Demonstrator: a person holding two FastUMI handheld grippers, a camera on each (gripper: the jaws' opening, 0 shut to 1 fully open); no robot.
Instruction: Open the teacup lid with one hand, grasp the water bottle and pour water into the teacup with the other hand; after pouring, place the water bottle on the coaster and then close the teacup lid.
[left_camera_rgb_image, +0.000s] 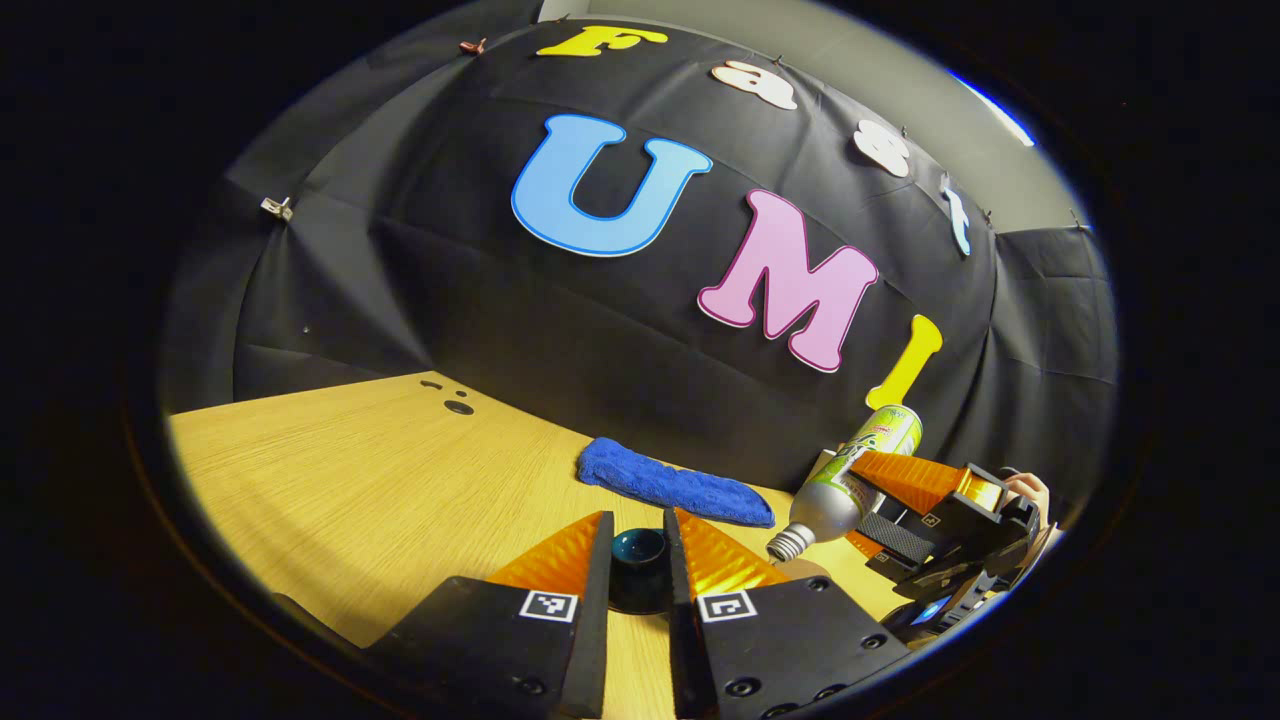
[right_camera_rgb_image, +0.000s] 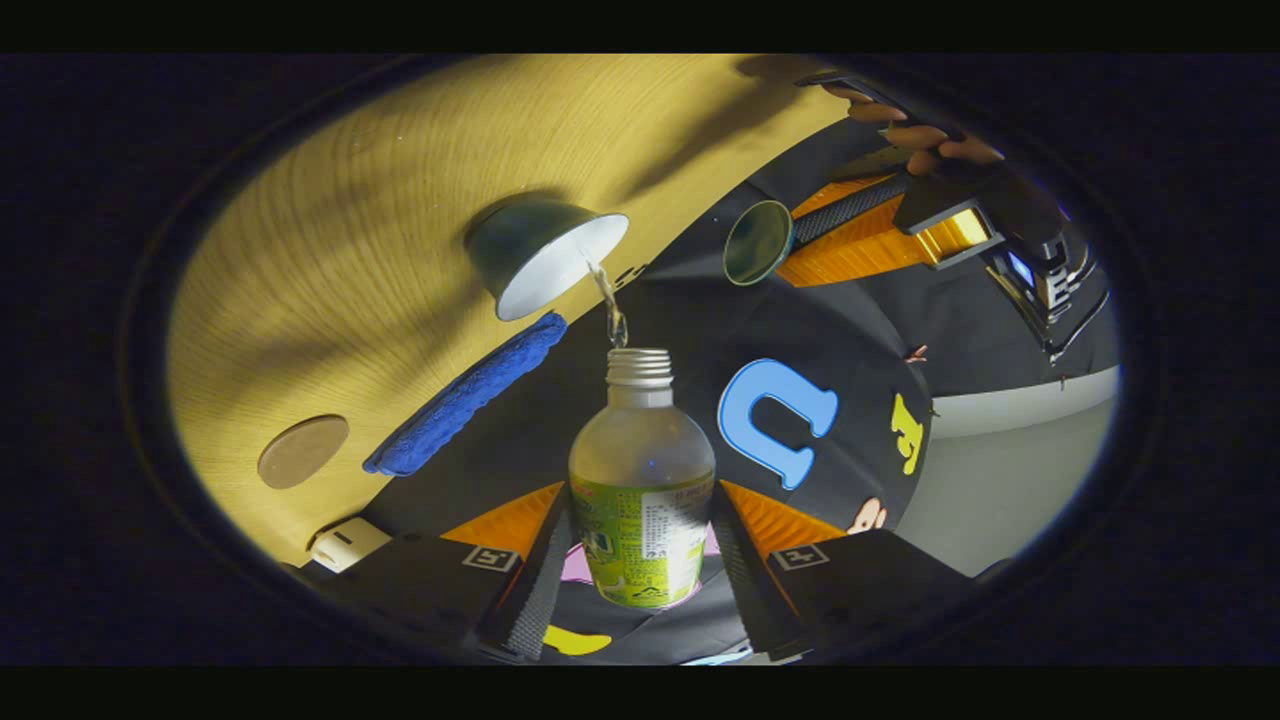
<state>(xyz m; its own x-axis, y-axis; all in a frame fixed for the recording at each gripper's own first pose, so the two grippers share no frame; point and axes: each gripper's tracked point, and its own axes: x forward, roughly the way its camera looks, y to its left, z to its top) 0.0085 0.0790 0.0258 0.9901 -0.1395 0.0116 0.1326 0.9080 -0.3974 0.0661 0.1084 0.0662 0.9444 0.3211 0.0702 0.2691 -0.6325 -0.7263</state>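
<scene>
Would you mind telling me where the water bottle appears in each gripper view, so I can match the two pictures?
Left gripper view: the water bottle is at lower right, tilted neck-down, held in the right gripper.
Right gripper view: the bottle is at lower centre between that gripper's own fingers, water running from its neck into the teacup.
Shared landmark: the blue cloth on the table.

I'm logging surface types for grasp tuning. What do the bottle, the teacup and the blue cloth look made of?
Water bottle: likely clear plastic with a glossy printed label; you see through it. Teacup: probably glazed ceramic, dark outside, shiny white inside. Blue cloth: soft terry-like fabric with a nubby pile.
</scene>
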